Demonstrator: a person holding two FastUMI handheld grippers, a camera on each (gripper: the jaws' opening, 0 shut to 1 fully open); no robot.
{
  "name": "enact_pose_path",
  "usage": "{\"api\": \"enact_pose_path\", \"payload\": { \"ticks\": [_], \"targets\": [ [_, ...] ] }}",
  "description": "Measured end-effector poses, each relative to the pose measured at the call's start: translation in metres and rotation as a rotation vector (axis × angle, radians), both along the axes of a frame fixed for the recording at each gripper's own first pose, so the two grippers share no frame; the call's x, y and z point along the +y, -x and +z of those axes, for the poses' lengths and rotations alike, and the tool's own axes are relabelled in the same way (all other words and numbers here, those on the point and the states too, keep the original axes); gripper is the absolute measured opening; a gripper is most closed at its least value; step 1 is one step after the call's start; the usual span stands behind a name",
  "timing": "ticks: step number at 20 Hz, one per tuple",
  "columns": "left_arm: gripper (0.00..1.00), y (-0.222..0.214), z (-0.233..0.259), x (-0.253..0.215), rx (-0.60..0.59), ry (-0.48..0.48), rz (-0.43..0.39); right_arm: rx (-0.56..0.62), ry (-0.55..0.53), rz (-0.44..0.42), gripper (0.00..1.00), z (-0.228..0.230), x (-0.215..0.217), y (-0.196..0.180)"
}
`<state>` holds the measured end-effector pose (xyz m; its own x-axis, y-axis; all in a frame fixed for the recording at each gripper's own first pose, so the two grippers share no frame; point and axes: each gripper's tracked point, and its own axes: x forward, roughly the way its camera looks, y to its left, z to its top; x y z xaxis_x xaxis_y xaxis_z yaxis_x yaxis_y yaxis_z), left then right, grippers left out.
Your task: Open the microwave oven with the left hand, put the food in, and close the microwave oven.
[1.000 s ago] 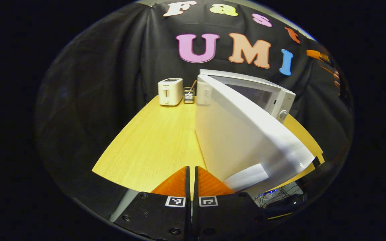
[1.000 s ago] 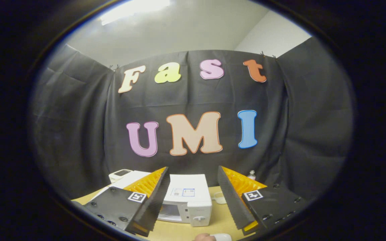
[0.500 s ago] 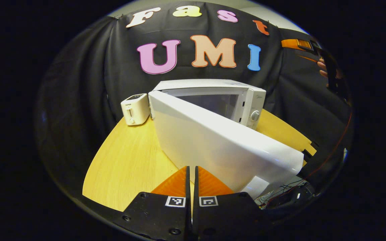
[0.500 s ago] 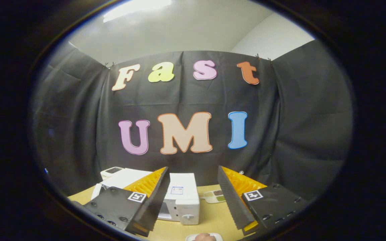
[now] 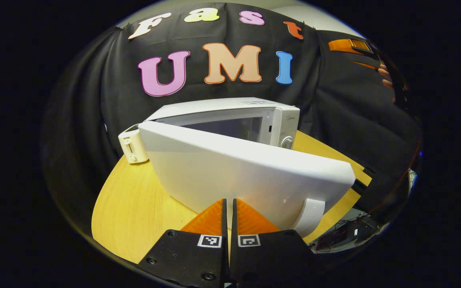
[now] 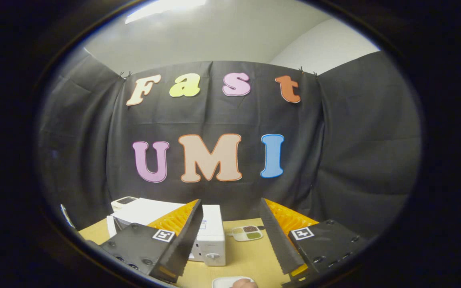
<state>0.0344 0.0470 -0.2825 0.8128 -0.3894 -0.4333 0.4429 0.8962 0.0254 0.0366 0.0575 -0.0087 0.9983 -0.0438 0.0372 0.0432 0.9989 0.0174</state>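
In the left gripper view, the left gripper [image 5: 228, 208] had its fingers pressed together with nothing between them, their tips touching or just short of the outer face of the microwave door [image 5: 250, 176]. The door stood swung part-way out from the microwave oven [image 5: 230, 120], which sat toward the far edge of the table [image 5: 134, 204], its cavity showing behind the door's top edge. A small white toaster [image 5: 133, 144] stood just beside the oven near the table's far left corner. Judging by this, opening was the step in hand; it would go best if the fingers kept to the handle end of the door and followed its arc around the hinge until the cavity was clear, without dragging the oven across the table. High at the right of this view the right gripper [image 5: 354, 46] was held up by a hand [image 5: 386, 78], well apart from the oven.

In the right gripper view, the right gripper [image 6: 230, 236] had its fingers spread wide and carried nothing. Between and below them lay the oven, and the food tray [image 6: 246, 233] with its small compartments rested on the table to the right of the oven, not yet inside. A white object [image 6: 230, 282] sat at the near edge, too cropped to name. The table was pale wood, walled by black cloth, with a lit white ceiling above
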Motion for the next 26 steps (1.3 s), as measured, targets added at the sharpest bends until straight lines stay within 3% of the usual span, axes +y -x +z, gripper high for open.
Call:
{"api": "enact_pose_path", "payload": {
  "ticks": [6, 12, 13, 15, 20, 23, 24, 26],
  "targets": [
    [0.01, -0.037, -0.002, -0.025, 0.007, 0.018, -0.021, -0.009, -0.019, -0.013, 0.85, 0.006, -0.008, -0.004],
    [0.01, -0.079, 0.001, -0.047, -0.016, 0.007, -0.019, -0.038, -0.075, 0.025, 0.85, 0.017, -0.008, -0.008],
    [0.01, -0.085, 0.002, -0.051, -0.022, 0.000, -0.020, -0.044, -0.073, 0.030, 0.89, 0.019, -0.007, -0.008],
    [0.01, -0.099, 0.004, -0.060, -0.036, -0.005, -0.022, -0.051, -0.070, 0.040, 0.85, 0.023, -0.004, -0.008],
    [0.00, -0.134, 0.011, -0.072, -0.068, -0.025, -0.012, -0.051, -0.029, 0.027, 0.84, 0.024, -0.010, -0.011],
    [0.01, -0.133, 0.005, -0.084, -0.022, 0.018, -0.013, -0.059, 0.025, 0.008, 0.84, 0.025, -0.013, -0.012],
    [0.01, -0.135, 0.005, -0.084, -0.035, 0.011, -0.007, -0.063, 0.049, 0.007, 0.89, 0.026, -0.013, -0.012],
    [0.01, -0.138, 0.007, -0.085, -0.053, 0.015, 0.016, -0.068, 0.092, 0.009, 0.84, 0.026, -0.008, -0.011]
  ]
}}
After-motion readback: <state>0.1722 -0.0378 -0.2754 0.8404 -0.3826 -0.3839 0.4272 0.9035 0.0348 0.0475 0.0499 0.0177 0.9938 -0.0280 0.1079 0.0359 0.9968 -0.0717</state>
